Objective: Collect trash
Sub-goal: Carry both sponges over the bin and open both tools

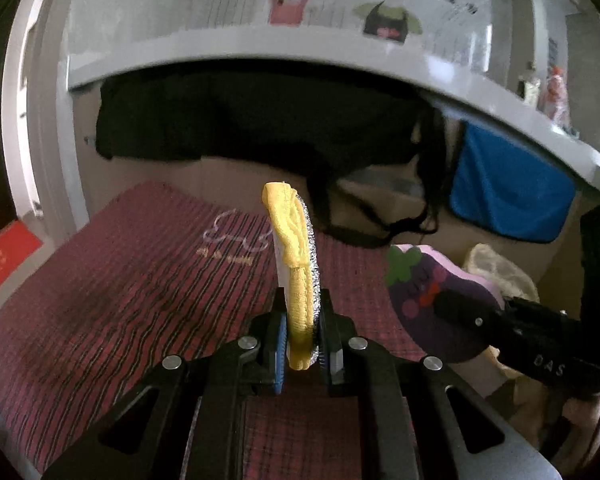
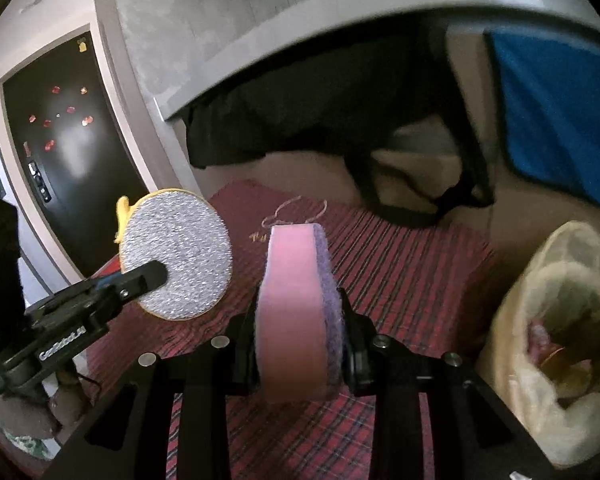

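Observation:
My left gripper (image 1: 303, 320) is shut on a round yellow and silver scrub pad (image 1: 296, 248), held edge-on above the red plaid mat (image 1: 140, 280). From the right wrist view the same scrub pad (image 2: 180, 256) shows its glittery silver face, with the left gripper (image 2: 156, 274) clamped on it at the left. My right gripper (image 2: 300, 332) is shut on a thick pink and purple sponge (image 2: 294, 312). In the left wrist view that sponge (image 1: 428, 292) shows a purple fruit face with a green leaf, at the right. A small bin lined with a pale bag (image 2: 560, 344) stands at the right and holds some scraps.
A grey counter edge (image 1: 260, 46) overhangs a dark recess with a black cloth (image 1: 240, 120). A blue cloth (image 1: 508, 188) hangs at the right. A dark door (image 2: 68, 140) with red stickers stands at the left. A black strap (image 2: 420, 200) lies on the floor beyond the mat.

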`<act>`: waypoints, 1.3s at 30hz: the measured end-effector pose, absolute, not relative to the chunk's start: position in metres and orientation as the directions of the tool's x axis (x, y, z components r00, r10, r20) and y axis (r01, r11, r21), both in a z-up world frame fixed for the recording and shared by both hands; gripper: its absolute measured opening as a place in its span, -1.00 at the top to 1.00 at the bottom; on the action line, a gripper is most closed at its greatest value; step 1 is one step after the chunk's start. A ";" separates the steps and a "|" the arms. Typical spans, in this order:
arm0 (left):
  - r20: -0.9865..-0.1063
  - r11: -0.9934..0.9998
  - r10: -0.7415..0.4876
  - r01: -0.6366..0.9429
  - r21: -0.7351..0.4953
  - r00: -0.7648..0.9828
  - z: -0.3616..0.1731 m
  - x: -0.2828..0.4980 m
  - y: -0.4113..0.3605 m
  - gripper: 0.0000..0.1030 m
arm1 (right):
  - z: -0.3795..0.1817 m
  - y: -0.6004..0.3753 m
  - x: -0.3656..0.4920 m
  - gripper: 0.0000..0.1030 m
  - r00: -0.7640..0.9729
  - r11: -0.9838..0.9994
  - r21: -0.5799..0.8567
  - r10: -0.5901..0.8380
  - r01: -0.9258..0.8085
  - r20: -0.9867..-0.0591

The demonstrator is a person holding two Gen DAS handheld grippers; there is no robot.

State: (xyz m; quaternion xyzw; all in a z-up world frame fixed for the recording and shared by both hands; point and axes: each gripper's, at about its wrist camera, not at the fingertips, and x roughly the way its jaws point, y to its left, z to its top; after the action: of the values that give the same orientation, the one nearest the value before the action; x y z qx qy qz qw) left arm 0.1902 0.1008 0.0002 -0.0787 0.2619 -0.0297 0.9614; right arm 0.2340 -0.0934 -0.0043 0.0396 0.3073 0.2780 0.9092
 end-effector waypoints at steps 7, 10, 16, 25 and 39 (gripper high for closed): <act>-0.427 0.987 -0.130 0.075 -0.142 0.895 0.027 0.160 0.059 0.74 | 0.027 -0.137 0.207 0.43 0.732 0.875 0.200 0.479 -0.440 -0.485; -0.410 0.984 -0.159 0.113 -0.134 0.898 0.036 0.155 0.040 0.74 | 0.035 -0.161 0.196 0.43 0.763 0.894 0.184 0.445 -0.408 -0.469; -0.382 0.967 -0.253 0.222 -0.125 0.889 0.046 0.152 -0.014 0.74 | 0.046 -0.215 0.180 0.43 0.818 0.929 0.169 0.370 -0.329 -0.439; -0.376 0.937 -0.348 0.324 -0.128 0.859 0.041 0.176 -0.091 0.74 | 0.045 -0.284 0.179 0.43 0.875 0.970 0.154 0.235 -0.186 -0.423; -0.427 0.891 -0.453 0.415 -0.185 0.783 0.002 0.230 -0.146 0.74 | 0.010 -0.335 0.218 0.43 0.871 0.975 0.205 0.178 -0.091 -0.458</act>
State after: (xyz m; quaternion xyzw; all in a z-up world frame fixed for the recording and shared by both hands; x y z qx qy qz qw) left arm 0.2295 -0.1456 0.0024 -0.0405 0.2361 -0.2301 0.9432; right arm 0.2184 -0.3350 0.0104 0.0886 0.2442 0.0697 0.9631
